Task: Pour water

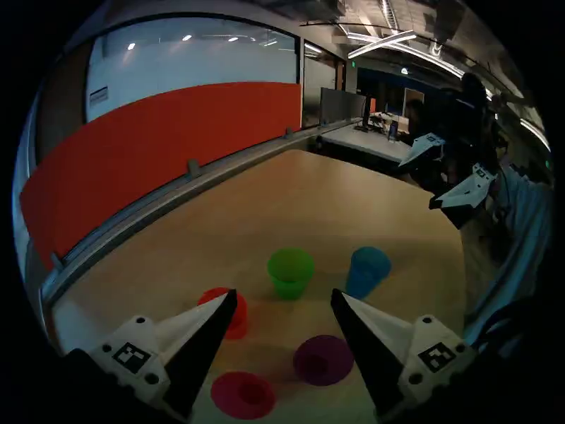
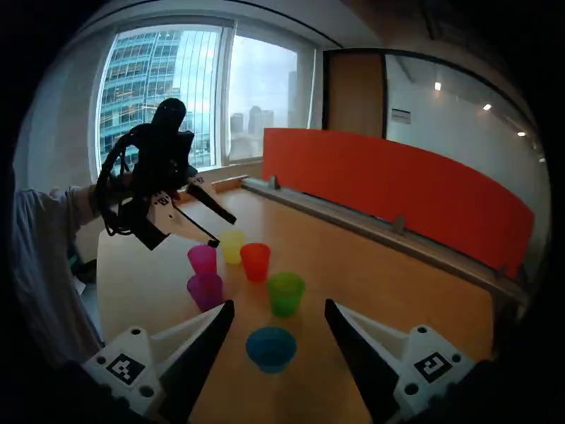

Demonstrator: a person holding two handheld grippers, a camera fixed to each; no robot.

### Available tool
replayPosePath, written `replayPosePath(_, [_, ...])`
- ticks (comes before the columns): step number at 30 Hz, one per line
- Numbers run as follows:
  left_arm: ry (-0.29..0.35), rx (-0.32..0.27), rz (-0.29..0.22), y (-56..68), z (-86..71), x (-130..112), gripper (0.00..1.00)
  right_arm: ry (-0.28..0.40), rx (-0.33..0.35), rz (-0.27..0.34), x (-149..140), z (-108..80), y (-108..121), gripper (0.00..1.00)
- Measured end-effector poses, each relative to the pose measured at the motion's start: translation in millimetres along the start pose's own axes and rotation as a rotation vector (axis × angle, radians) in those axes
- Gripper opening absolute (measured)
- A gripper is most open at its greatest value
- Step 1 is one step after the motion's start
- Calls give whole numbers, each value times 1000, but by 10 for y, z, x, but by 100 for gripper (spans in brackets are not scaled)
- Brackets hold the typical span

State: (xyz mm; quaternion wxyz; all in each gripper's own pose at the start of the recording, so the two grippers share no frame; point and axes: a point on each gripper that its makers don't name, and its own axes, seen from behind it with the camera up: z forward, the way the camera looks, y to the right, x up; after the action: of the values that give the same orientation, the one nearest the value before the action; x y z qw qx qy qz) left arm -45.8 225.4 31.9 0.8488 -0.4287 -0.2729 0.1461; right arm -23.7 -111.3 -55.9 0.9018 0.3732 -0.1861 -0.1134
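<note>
cups (image 2: 285, 291) stand clustered on wooden table (image 2: 424, 283)

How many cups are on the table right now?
6, by the right gripper view: blue cup nearest, green cup behind it, purple cup to its left; pink cup, yellow cup, red cup farthest. None looks hidden.

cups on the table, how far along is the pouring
Nothing looks done: green cup, blue cup and the others stand upright, untouched. In hand: nothing, left gripper and right gripper are open and empty. Left: picking up a cup and pouring.
</note>
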Motion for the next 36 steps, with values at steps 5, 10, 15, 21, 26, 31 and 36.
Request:
replayPosePath(5, [-66, -28, 13, 39, 221, -67, 99, 0, 1, 2, -11, 22, 15, 99])
replayPosePath(10, [-138, -59, 26, 101, 432, -125, 99, -2, 2, 3, -25, 40, 34, 99])
replayPosePath(15, [-198, -80, 34, 142, 632, -183, 99, -4, 3, 4, -45, 50, 51, 100])
replayPosePath(21, [-252, -93, 37, 192, 814, -209, 100, -6, 3, 4, -56, 55, 74, 100])
replayPosePath(26, [-292, -95, 40, 223, 958, -205, 100, -3, 2, 6, -46, 54, 90, 99])
replayPosePath(31, [-318, -88, 44, 243, 1085, -199, 100, -1, 2, 4, -33, 55, 94, 100])
replayPosePath(36, [-351, -74, 56, 259, 1193, -225, 100, -3, 0, 0, -34, 53, 100, 99])
